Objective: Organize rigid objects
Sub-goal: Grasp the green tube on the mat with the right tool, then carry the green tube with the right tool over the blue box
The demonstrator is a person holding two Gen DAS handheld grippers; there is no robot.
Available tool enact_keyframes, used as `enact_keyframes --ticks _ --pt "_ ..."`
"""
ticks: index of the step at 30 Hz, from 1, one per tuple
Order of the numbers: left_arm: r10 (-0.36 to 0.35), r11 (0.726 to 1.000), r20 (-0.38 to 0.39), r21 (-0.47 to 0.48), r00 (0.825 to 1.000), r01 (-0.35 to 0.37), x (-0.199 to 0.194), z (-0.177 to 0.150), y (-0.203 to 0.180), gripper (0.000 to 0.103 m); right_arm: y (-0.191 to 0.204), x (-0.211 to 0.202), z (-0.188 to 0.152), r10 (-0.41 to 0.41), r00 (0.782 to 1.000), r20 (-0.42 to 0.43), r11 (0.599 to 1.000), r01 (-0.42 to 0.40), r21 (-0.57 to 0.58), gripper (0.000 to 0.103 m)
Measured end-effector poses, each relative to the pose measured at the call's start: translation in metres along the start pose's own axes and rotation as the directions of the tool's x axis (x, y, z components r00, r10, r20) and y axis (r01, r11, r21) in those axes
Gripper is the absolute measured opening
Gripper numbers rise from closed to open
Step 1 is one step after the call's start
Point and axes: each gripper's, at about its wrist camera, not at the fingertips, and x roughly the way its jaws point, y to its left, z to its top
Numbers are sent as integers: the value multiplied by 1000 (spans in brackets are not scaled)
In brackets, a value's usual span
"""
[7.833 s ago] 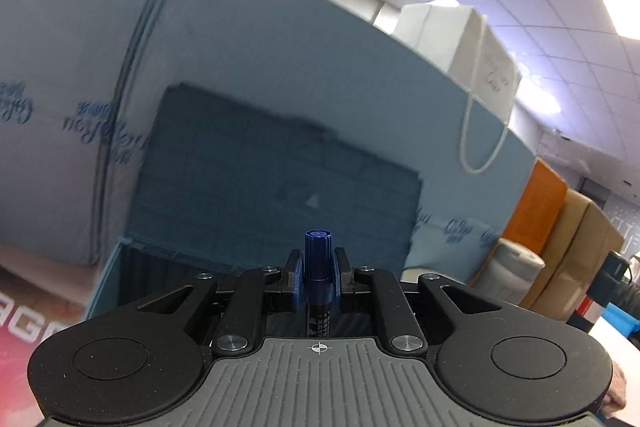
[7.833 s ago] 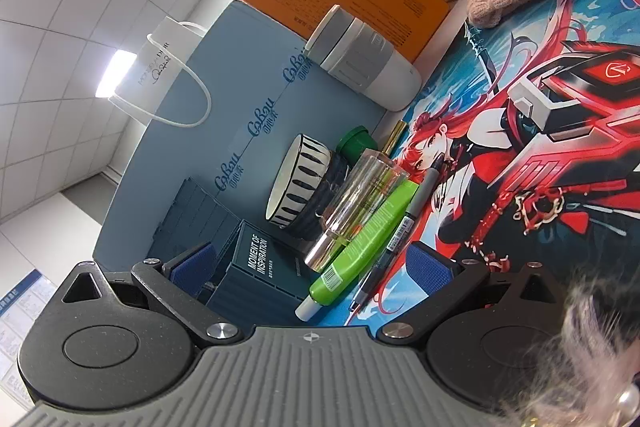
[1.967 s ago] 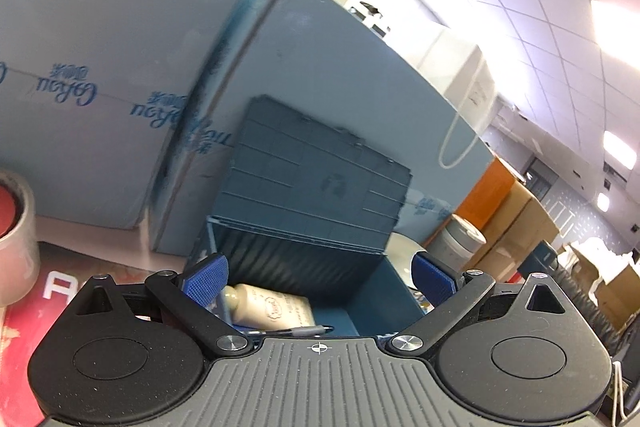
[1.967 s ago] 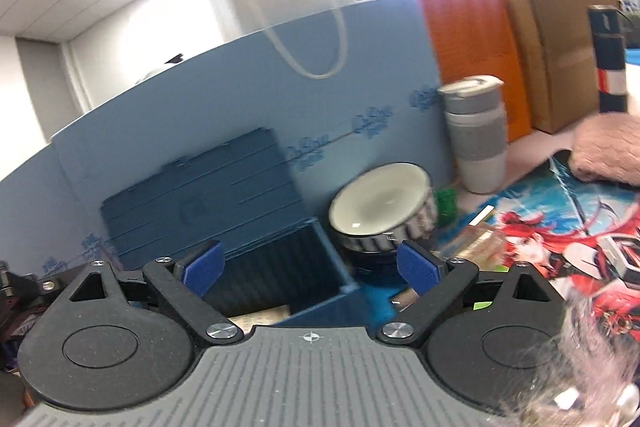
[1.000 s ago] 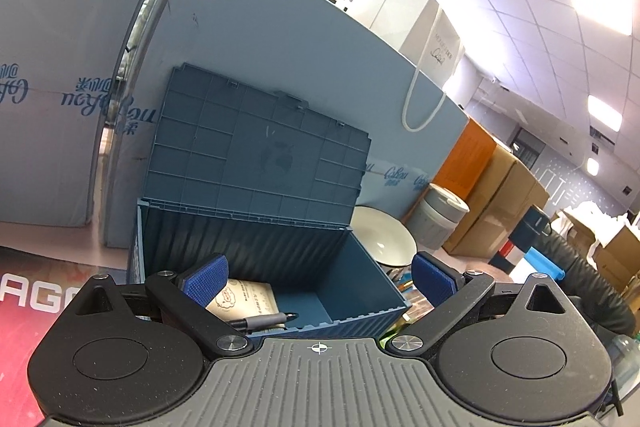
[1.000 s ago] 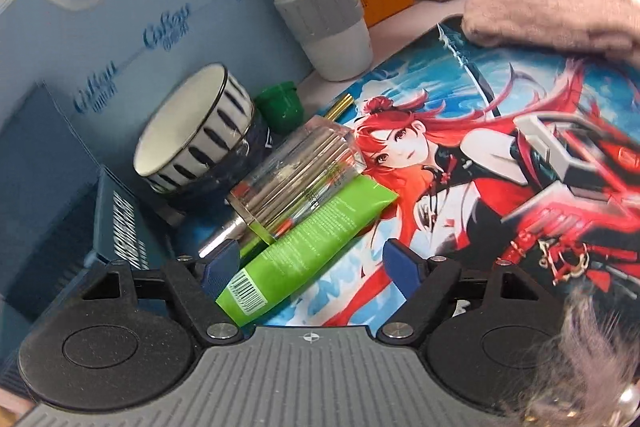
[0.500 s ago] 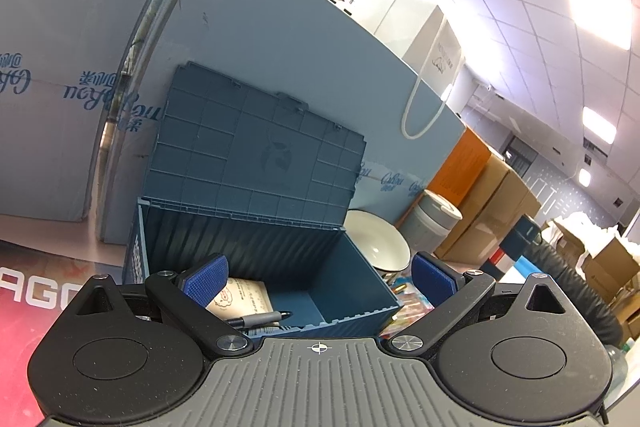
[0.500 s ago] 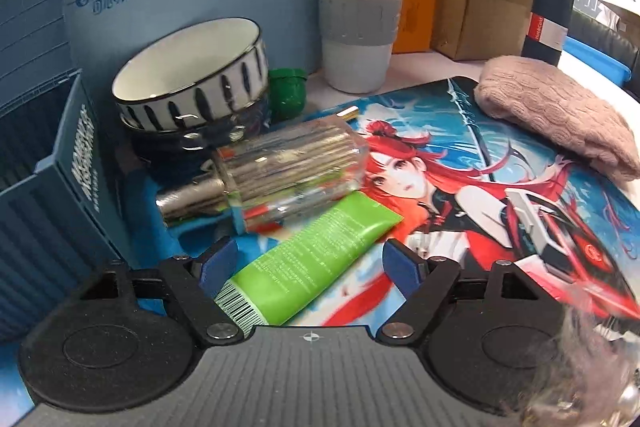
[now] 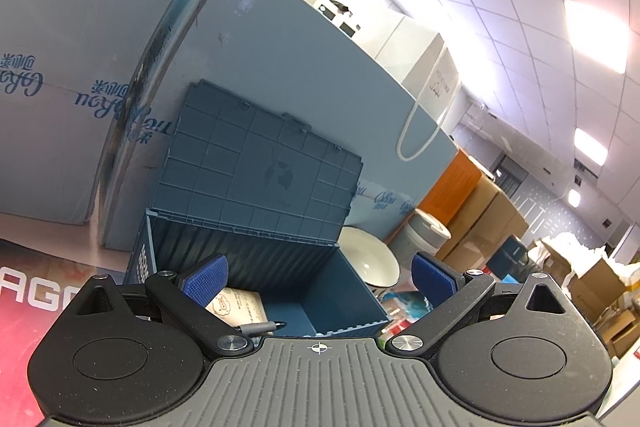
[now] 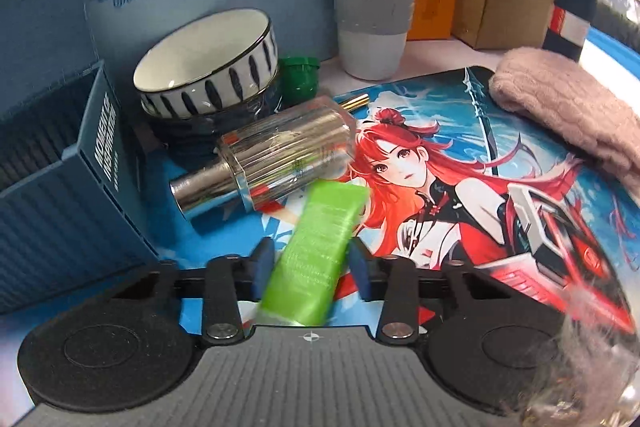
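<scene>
While pinched low in the frame by the right claw (image 10: 308, 267), green tube (image 10: 316, 251) soft: could squirm loose. Could also clip the glass bottle (image 10: 276, 155) just above. Left claw (image 9: 318, 277) spread over the blue box (image 9: 256, 267).

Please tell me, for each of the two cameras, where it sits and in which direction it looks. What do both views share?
Left wrist: sits on the left gripper, fingers wide apart, looking forward and upward over the open blue storage box toward the ceiling.
Right wrist: sits on the right gripper, looking down along its fingers, closed on the green tube, at the printed mat.
Shared: the blue storage box, the striped bowl and the grey cup.
</scene>
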Motion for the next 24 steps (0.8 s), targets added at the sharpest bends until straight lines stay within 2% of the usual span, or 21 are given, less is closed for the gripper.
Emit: enact_keyframes --ticks 5,9,12,15,16,17,21,24 --pt "-9 1000 9 -22 1000 9 -3 2 5 100 -9 -19 -2 44 996 73 998 -47 43 30" --pt "-6 999 20 -36 1000 7 -6 5 8 100 -11 -52 -4 92 982 164 994 -101 50 30" --pt "1 999 27 -48 1000 0 -8 6 12 100 -10 -78 -5 124 964 235 990 -137 40 30" --pt "13 998 34 -62 999 -11 -11 8 17 100 -7 -99 -5 115 946 301 989 -136 49 28" --pt "17 998 36 -68 999 -14 -11 8 18 100 -6 -105 -5 111 939 326 990 -134 48 24" --pt "19 997 39 -73 999 -16 -12 9 20 100 -4 -111 -4 113 930 349 989 -138 48 10" --pt "27 995 52 -97 998 -22 -17 11 27 100 4 -128 2 110 899 423 989 -143 48 10" --pt "41 993 69 -109 997 -33 -22 13 32 100 8 -137 8 146 874 463 980 -191 51 10"
